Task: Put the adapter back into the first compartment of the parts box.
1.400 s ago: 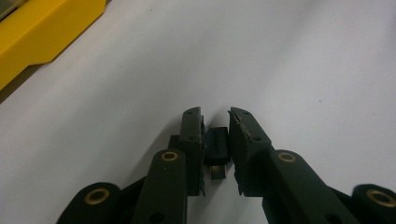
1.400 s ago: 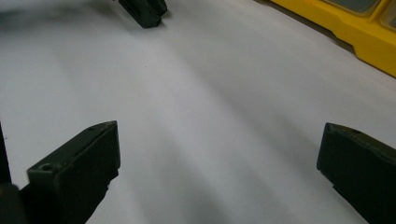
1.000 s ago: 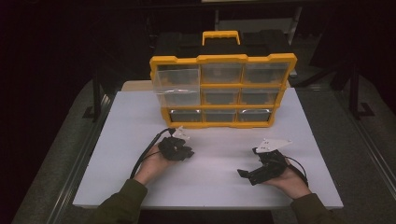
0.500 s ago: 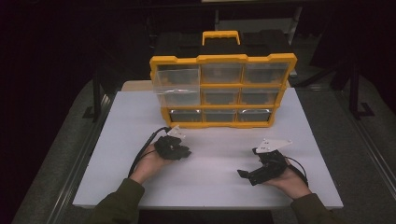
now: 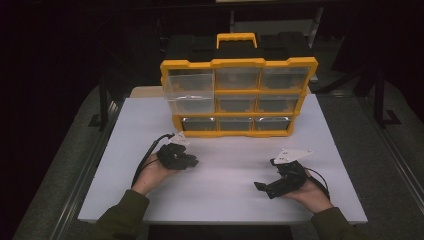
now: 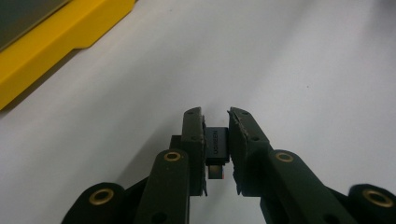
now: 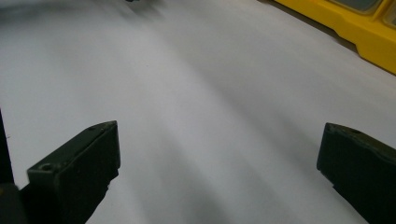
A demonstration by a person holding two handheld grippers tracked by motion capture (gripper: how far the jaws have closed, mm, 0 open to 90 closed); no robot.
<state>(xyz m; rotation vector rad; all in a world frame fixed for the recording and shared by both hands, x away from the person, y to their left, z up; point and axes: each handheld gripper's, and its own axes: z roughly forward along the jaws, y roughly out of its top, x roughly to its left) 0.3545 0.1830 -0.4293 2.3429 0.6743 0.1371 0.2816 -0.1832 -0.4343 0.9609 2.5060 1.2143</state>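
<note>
A workshop or lab bench: a bare white desk on a metal frame, a yellow parts organizer with clear drawers, dark surroundings and black cases behind.

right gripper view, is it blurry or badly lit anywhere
Right gripper view: table smeared into soft streaks, top left corner darkest, jaws fairly sharp. Left gripper view: crisp, the lettering on the small black adapter shows. High view: table bright, the room around it nearly black.
</note>
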